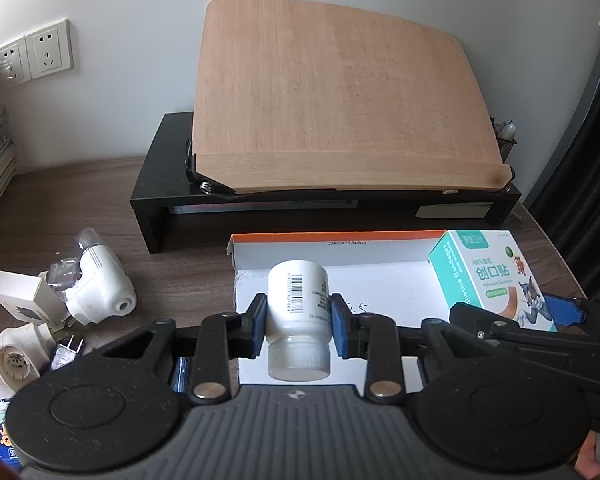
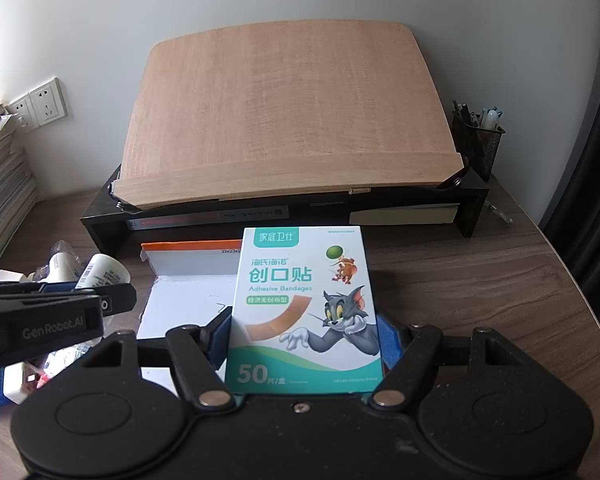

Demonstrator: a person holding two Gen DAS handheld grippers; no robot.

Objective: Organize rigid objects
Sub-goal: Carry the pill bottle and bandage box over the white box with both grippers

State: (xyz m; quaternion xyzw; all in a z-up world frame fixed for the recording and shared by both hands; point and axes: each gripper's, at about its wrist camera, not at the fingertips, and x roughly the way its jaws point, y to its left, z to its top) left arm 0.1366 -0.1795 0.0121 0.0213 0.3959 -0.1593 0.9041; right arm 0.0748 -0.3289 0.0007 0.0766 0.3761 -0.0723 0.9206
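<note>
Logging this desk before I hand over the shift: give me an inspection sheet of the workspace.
Surface: dark wood desk.
Job's things: white bottle, bandage box, both above the open white carton.
Clutter: white plug adapters at left.
Grippers: left gripper shut on the bottle; right gripper shut on the bandage box.
Cables: nothing seen.
Surroundings: wooden board on black riser, wall sockets, pen holder.
</note>
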